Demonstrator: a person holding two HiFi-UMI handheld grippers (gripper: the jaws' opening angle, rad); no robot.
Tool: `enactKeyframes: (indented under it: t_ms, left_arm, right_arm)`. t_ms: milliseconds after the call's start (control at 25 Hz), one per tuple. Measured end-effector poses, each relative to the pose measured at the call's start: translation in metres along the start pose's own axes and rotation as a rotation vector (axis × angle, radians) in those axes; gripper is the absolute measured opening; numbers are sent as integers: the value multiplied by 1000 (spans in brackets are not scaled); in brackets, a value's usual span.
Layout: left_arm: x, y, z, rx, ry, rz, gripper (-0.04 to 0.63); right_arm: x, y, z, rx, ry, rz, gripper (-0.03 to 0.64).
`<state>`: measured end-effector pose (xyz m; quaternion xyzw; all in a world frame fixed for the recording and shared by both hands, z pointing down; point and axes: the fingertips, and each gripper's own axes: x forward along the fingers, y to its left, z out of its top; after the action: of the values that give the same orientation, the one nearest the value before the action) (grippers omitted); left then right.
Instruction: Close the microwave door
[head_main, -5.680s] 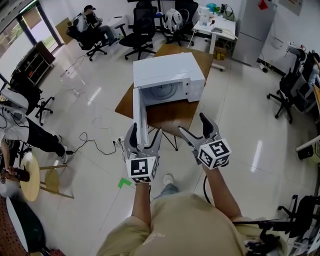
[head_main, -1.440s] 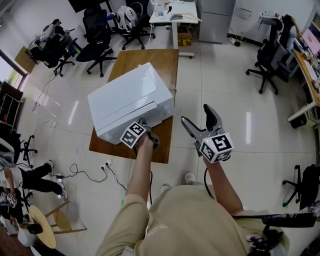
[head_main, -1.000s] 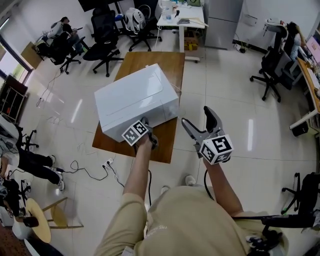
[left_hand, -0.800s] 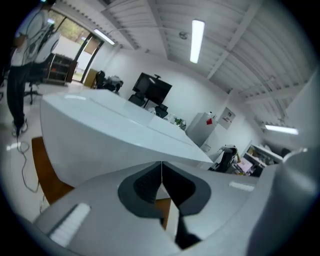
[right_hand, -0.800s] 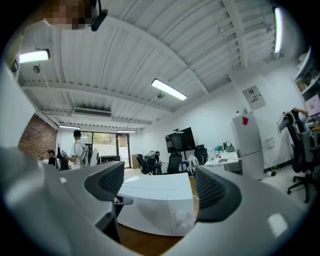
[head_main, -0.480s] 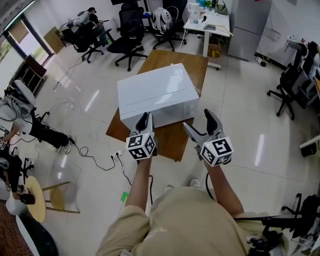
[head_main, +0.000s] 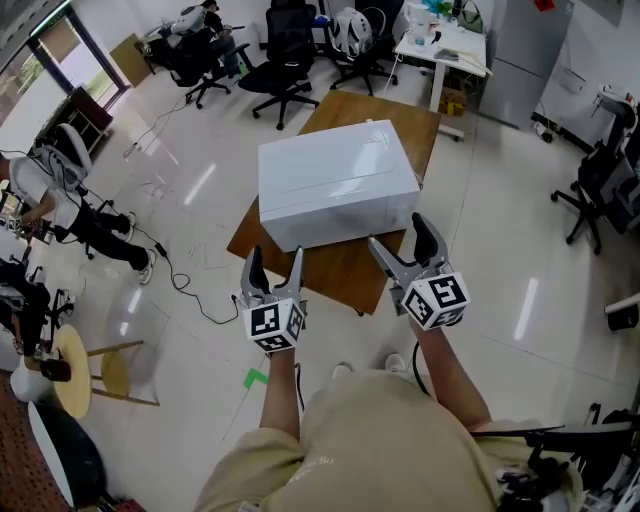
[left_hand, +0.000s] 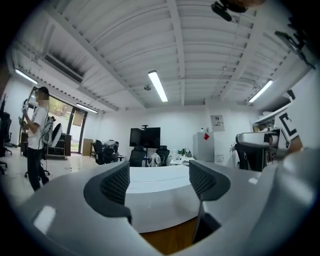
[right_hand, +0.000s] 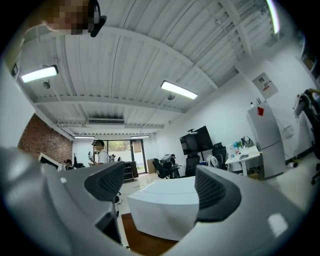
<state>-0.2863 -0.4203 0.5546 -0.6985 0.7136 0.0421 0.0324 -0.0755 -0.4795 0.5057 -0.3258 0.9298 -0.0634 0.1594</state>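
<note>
The white microwave (head_main: 335, 190) stands on a brown wooden table (head_main: 340, 268) with its door closed flat against its front. My left gripper (head_main: 272, 276) hovers in front of the table's near left corner, apart from the microwave; its jaws are opening and hold nothing. My right gripper (head_main: 400, 245) hangs open over the table's near right edge, also empty. In the left gripper view the microwave (left_hand: 160, 197) shows between the left gripper's (left_hand: 159, 186) spread fingers. The right gripper view has the microwave (right_hand: 167, 210) low between that gripper's (right_hand: 162, 187) fingers.
Black office chairs (head_main: 285, 60) stand beyond the table. A white desk (head_main: 445, 40) is at the back right. A cable (head_main: 190, 290) trails on the floor at left, near a wooden stool (head_main: 75, 365). People sit at the left edge and far back.
My left gripper has left the microwave's front, drawn back toward me and to the left, rolled upright, and its jaws have spread apart. The right gripper has shifted slightly.
</note>
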Motion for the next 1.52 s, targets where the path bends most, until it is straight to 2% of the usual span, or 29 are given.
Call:
enactKeyframes:
  t_ms: [80,200,360,560,680,880,1080,1160,1280,1520]
  left_arm:
    - [-6,7,-9,-7,12,15,356]
    - [-16,11,-10,24,17,25,356]
    - [-27,10,-5,75,15,23,354]
    - [-50,28,-1,89,11,5,353]
    - [-65,35,-3,83,13,-27,353]
    - [-82,61,-6,67,6,-70,350]
    - [-136,81,-15,19,-25,-71,322]
    - [-150,74,-15,7,-25,-68,318]
    - [-183,42,-11,44,-34,-65,318]
    - [-278,-55,-9,107,-75,23,314]
  right_arm:
    - [3,7,-8,-8,27,19,431]
    - [7,21,-22,-30,76,51,430]
    - [10,38,-29,-39,84,75,423]
    - [13,75,-39,-72,115,76,420]
    - [10,96,-49,-98,147,59,420]
    - [16,136,-55,-119,142,28,420]
    - [-11,196,-76,-157,162,39,419]
    - [-27,205,-78,-157,168,42,420]
    - [-65,208,-77,-137,163,71,420]
    - [-201,201,-51,-117,84,143,419]
